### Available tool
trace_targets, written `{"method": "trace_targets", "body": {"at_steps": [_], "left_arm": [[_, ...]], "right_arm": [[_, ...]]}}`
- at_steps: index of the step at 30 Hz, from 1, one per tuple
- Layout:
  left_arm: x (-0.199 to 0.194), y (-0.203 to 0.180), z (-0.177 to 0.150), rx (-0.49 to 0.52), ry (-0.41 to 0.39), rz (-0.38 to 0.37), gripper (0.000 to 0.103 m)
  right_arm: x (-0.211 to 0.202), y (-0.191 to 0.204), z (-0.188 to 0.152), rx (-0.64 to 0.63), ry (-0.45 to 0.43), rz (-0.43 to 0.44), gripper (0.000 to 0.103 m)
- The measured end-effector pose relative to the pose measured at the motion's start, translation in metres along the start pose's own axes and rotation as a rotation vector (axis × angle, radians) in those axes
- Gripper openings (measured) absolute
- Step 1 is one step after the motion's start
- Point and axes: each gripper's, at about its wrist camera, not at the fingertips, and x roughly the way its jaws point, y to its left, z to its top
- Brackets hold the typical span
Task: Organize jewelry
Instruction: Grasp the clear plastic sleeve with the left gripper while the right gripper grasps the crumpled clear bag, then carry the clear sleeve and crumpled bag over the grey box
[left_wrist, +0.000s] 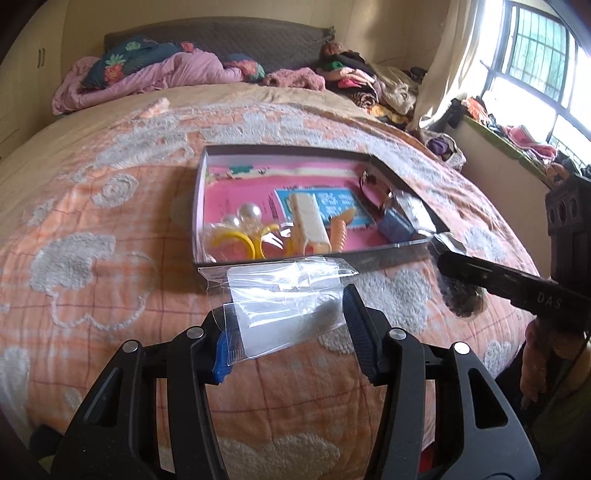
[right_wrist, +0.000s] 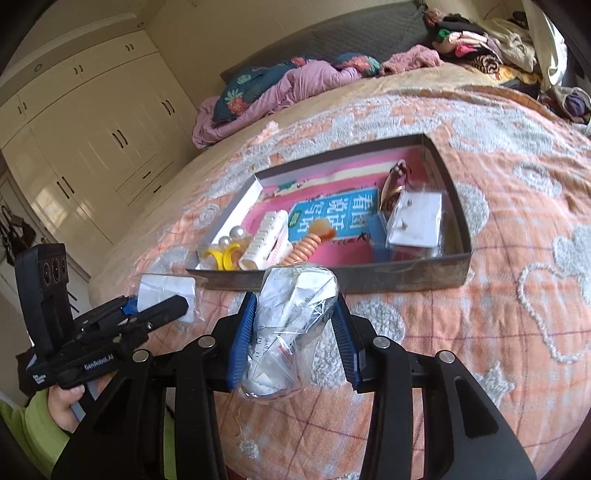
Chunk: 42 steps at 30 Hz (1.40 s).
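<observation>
A shallow dark box (left_wrist: 384, 256) (right_wrist: 406, 280) lies on the bed, holding a yellow pearl hair piece (left_wrist: 240, 236) (right_wrist: 221, 254), a cream hair clip (left_wrist: 308, 221) (right_wrist: 264, 236), an orange spiral tie (right_wrist: 306, 247) and bagged earrings (right_wrist: 417, 221). My left gripper (left_wrist: 284, 325) is shut on a clear plastic bag with a white card (left_wrist: 280, 306), just in front of the box. It also shows in the right wrist view (right_wrist: 162, 310). My right gripper (right_wrist: 295, 332) is shut on a crumpled clear bag of jewelry (right_wrist: 291, 317) near the box's front wall. Its finger (left_wrist: 491, 277) reaches the box's right corner.
The bed has an orange patterned quilt (right_wrist: 480, 332). Pillows and a pink blanket (left_wrist: 155, 74) lie at the head. Clothes pile (left_wrist: 369, 85) at the far right, by a window (left_wrist: 535, 74). White wardrobes (right_wrist: 92, 129) stand to the left.
</observation>
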Motion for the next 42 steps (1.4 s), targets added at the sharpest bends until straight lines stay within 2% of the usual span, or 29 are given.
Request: {"method": "trace_targets", "body": {"at_steps": [14,22,42], "left_arm": [[0.008,-0.026,0.035,0.047,-0.057,-0.026,0.043],[0.018,-0.035,0.052,0.050,-0.073,-0.040,0.043],[0.062,-0.047,0.070,0.048,-0.026,-0.050,0.043]], "right_arm": [[-0.031,-0.012,0.022,-0.030,-0.130,-0.070,0.040],[-0.040,-0.023,0.034,-0.039,-0.176,-0.109,0.039],[-0.037,-0.045,0.069,-0.034,-0.218,-0.156,0.039]]}}
